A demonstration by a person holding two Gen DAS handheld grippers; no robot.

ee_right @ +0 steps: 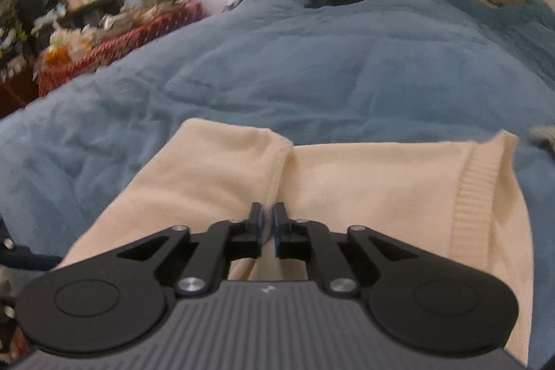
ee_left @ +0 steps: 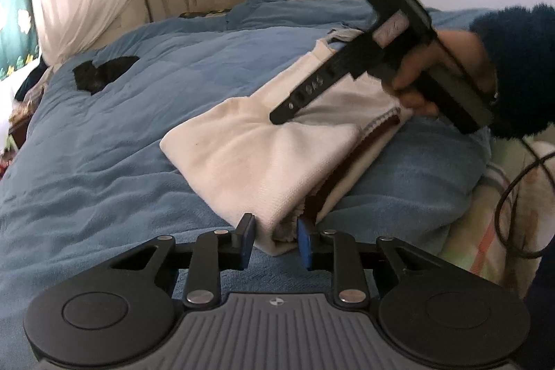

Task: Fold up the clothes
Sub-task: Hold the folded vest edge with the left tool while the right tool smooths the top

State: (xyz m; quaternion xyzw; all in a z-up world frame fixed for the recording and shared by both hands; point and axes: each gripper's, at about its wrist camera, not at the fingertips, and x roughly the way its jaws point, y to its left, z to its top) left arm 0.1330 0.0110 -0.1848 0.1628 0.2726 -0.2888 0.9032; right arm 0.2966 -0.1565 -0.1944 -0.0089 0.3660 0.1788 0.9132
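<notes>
Left gripper [ee_left: 275,240]: jaws held apart around the near corner of the cream garment [ee_left: 263,155].
Right gripper [ee_left: 282,118]: tip pressed onto the garment.
Blanket [ee_left: 138,127]: garment laid on it.

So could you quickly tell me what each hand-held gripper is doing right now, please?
Left hand-held gripper: open, fingers either side of the cream garment corner.
Right hand-held gripper: nearly shut, apparently pinching the garment; cannot confirm.
</notes>
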